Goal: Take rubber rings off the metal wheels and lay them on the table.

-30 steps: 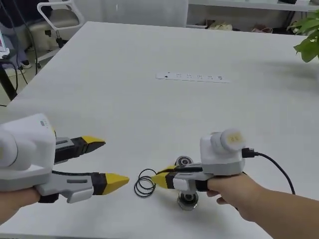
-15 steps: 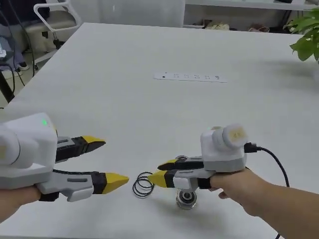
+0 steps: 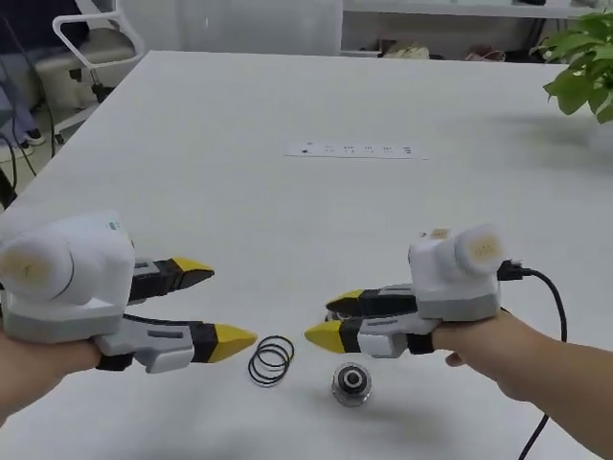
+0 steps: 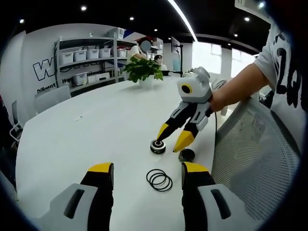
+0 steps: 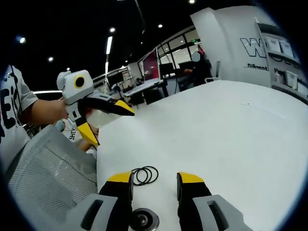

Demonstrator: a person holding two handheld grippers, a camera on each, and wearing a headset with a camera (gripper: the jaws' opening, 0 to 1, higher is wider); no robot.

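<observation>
Both claws hover over surface (image 3: 287, 211), nothing held. Left claw (image 3: 213, 305) spread wide; right claw (image 3: 332, 319) spread too, tips facing left claw. Rubber rings (image 3: 271, 359) lie flat on surface between the claws, overlapping. Metal wheel (image 3: 351, 381) just beside rings; second wheel (image 4: 158, 146) near right claw's tips.

Worktop (image 3: 287, 192): plain matt white-grey, no pattern.
Rubber rings (image 3: 271, 359): black, thin dark outlines against the pale surface.
Metal wheel (image 3: 351, 381), just right of the rings: bright silver rim, dark centre.
Left tool (image 3: 225, 305), left of the rings: white body, grey shanks, black jaws ending in yellow tips.
Right tool (image 3: 324, 319), right of the rings: same white, grey, black and yellow scheme, with a black cable (image 3: 522, 272) at its rear.
Far beyond the rings: white power strip (image 3: 354, 150); green plant (image 3: 579, 72) further right.
</observation>
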